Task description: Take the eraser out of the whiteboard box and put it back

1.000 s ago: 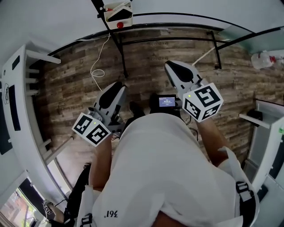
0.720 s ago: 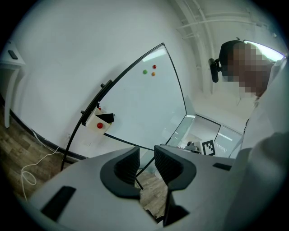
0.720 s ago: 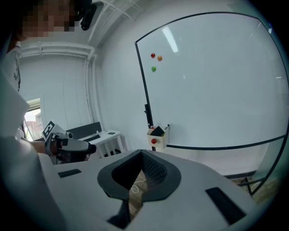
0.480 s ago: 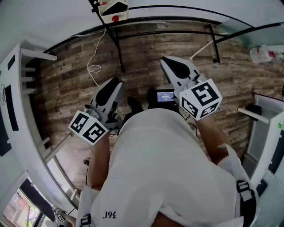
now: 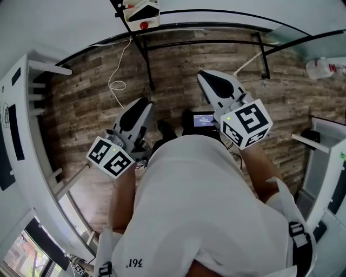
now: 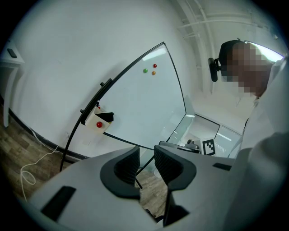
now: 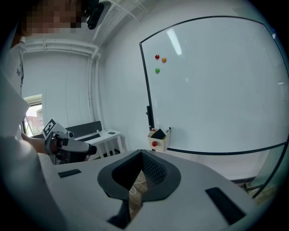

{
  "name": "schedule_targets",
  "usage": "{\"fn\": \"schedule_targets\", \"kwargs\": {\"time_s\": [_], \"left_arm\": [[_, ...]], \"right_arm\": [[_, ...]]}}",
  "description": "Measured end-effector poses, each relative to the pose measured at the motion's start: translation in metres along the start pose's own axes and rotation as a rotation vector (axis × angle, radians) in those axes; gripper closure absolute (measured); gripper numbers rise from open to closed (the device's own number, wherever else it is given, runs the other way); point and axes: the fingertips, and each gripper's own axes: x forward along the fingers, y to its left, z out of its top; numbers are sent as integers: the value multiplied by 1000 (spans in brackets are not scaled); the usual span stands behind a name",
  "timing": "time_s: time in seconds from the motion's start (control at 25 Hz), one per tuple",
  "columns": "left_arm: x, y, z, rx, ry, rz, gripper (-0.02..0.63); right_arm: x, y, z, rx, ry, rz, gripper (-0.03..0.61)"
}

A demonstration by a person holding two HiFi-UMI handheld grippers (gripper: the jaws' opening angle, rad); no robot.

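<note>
Since the eraser is sitting in the box right now, this fits either end of the job: it's waiting to be lifted out, or it's been out and is home again. One moment can't settle which, so I'm not calling it.

Head view: the person stands on the wood floor with the left gripper and right gripper both held out front. Both are well short of the box, which is at the far end of the scene. You can just make out the dark eraser in it above a red dot.

Left gripper view: the left gripper has its jaws a narrow gap apart with nothing between them, just floor showing through. The box hangs at the lower left corner of the board, far off and to the left. The eraser reads as a dark wedge in the cream box.

Right gripper view: the right gripper has its jaws pressed together, holding nothing. The box is far ahead, same corner of the board. The eraser is black, tilted, poking out of the open top. It looks small and light, probably easy to pinch by that raised end.
</note>
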Motion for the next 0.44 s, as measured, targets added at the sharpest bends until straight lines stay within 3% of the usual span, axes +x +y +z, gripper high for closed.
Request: {"fn": "schedule_targets", "kwargs": {"time_s": [0.44], "left_arm": [[1,0,-7,15,5,-2,508]], "right_arm": [[4,-2,10,-43,-36,11,555]]}}
